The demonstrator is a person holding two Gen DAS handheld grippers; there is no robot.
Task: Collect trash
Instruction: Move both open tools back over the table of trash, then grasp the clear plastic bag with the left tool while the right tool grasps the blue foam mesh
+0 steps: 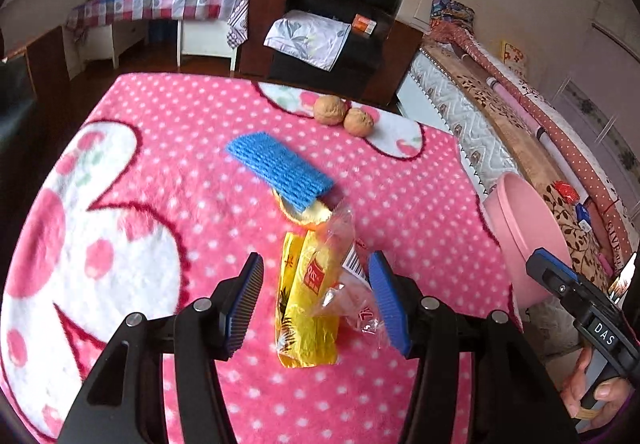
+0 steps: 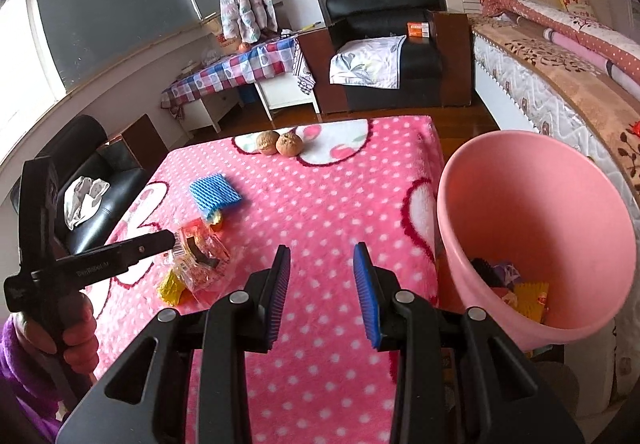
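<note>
Two wrappers (image 1: 308,300) bunched together on the pink blanket (image 1: 168,147), dead ahead of the left gripper (image 1: 316,304) and framed by its spread, empty jaws. Long axis running straight away from the fingers, so lined up for a squeeze across the narrow width. Right gripper (image 2: 322,296) parted too, gripping nothing, over bare blanket, clearly the farther one. Pink bin (image 2: 536,244) off the blanket's right edge, some trash already inside. Blue sponge (image 1: 280,167) just beyond the wrappers.

Two walnuts (image 1: 343,115) touching; black armchair (image 2: 384,39); checked tablecloth (image 1: 160,1).
</note>
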